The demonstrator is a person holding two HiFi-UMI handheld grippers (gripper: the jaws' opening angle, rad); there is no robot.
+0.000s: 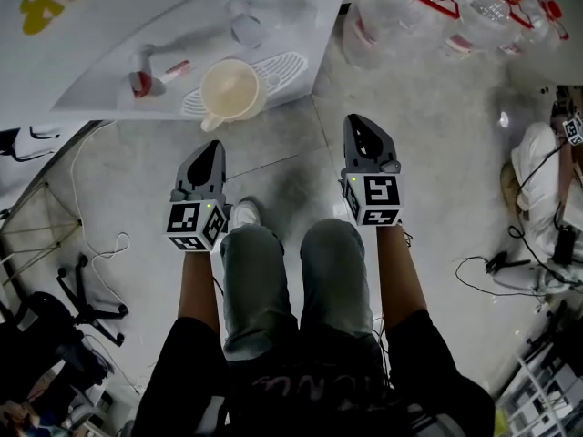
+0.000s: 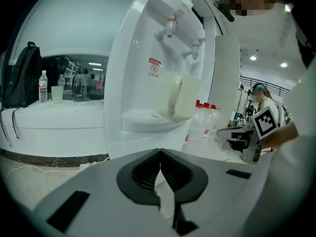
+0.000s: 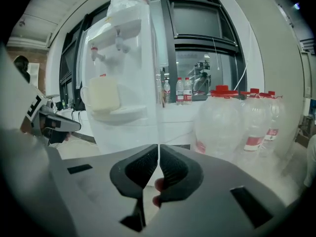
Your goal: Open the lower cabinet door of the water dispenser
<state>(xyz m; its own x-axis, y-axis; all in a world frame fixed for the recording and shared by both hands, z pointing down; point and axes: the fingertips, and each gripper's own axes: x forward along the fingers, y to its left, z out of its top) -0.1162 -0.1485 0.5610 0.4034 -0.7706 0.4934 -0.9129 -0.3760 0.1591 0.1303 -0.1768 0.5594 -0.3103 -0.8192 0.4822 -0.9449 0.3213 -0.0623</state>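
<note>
Two jaws-together, empty tools are hovering above the floor: the left hand-held gripper [image 1: 211,148] and the right hand-held gripper [image 1: 357,124]. The water dispenser [image 1: 109,25] is standing just ahead, its drip tray [image 1: 282,66] carrying a cream cup [image 1: 230,89].

A cup [image 1: 231,89] sits on the drip tray [image 1: 284,66] of the water dispenser [image 1: 118,25], water bottles [image 1: 392,16] stand to its right, with the left gripper [image 1: 213,146] and right gripper [image 1: 356,121] side by side before it

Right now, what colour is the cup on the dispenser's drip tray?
The cup is cream, a pale yellowish white; the head view shows it best.
</note>
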